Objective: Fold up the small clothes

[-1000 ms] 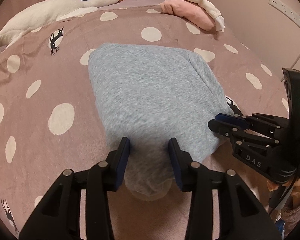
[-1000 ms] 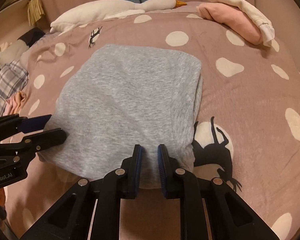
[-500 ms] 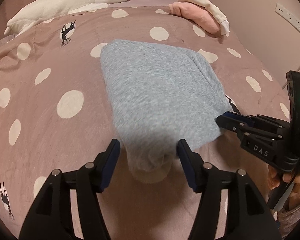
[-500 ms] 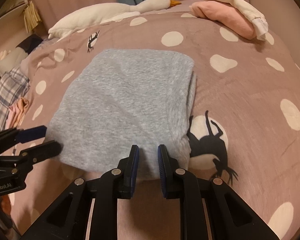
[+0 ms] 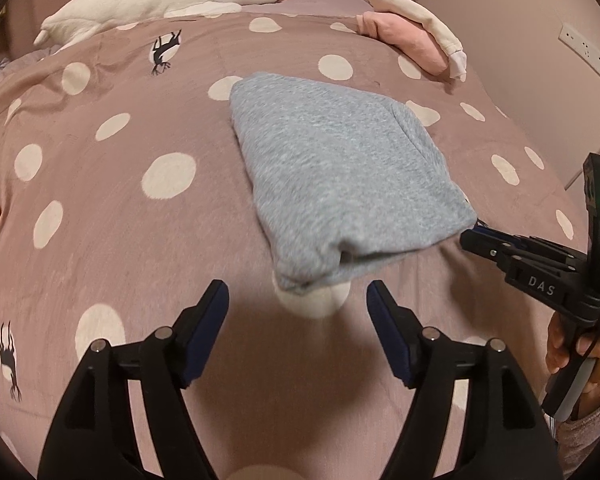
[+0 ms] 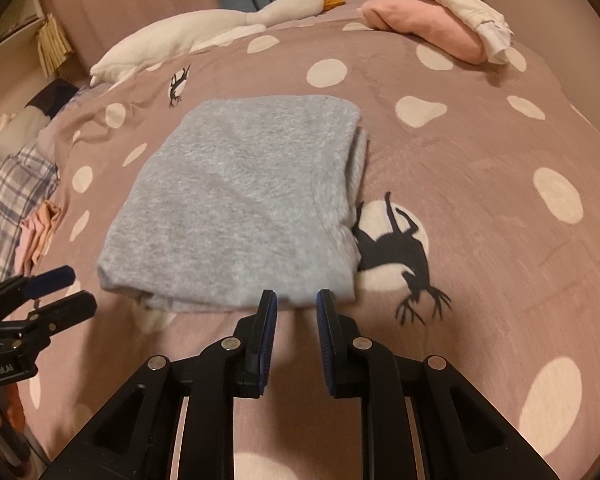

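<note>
Left wrist view shows the left gripper [image 5: 296, 304] spread wide and the right gripper [image 6: 296, 306] a little apart, both holding nothing, so a bump could mess up the soft grey folded cloth [image 5: 340, 184].

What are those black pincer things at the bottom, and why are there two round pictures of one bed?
They are hand-held tongs, one per hand, no robot arm. Each carries a wide-angle camera looking along its fingers, so you get two views. The left tongs are wide open; the right tongs are slightly open. Neither holds anything. Between them a folded grey garment lies on the spotted bedspread. Farther back are a plush goose and folded pink and cream clothes.
</note>
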Available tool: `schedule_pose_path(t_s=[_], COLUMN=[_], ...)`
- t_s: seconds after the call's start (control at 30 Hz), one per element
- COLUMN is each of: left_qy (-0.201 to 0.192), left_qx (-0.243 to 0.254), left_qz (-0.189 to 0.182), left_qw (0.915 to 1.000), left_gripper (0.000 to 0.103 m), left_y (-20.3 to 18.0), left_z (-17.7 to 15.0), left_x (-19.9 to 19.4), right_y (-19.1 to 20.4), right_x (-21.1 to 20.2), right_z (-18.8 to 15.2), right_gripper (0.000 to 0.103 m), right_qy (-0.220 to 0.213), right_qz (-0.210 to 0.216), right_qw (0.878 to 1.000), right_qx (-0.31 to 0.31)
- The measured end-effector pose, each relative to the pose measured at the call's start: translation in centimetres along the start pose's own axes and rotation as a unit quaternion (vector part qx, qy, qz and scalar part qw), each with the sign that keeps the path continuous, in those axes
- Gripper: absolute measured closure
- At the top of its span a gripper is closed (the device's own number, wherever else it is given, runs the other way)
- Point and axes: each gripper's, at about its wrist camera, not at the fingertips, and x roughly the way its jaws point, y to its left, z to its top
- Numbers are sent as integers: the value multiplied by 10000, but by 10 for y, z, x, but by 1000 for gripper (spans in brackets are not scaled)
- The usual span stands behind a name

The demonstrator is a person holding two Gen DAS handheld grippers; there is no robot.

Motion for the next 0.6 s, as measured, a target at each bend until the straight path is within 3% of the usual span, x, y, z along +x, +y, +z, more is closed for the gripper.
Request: schedule_pose_path(t_s=[0.17,0.27,0.6], left_qy=[-25,-53,-157], left_qx=[-132,-199,-248], left_qz=[7,-9,-8], left_qw=[9999,9998,9996], left_gripper=[25,22,16], left_y=[2,2,-7], left_z=[-11,-17,-32], left_x=[-12,-19,-38], right_y=[-2,-2,2], right_x=[-12,-21,-49], right_z=[-9,-14,-29], right_gripper=[81,64,50], right_qy=[-24,-74,-259], right_qz=[59,112,351], right_qw=[9999,9998,9989], right_qx=[107,153,166])
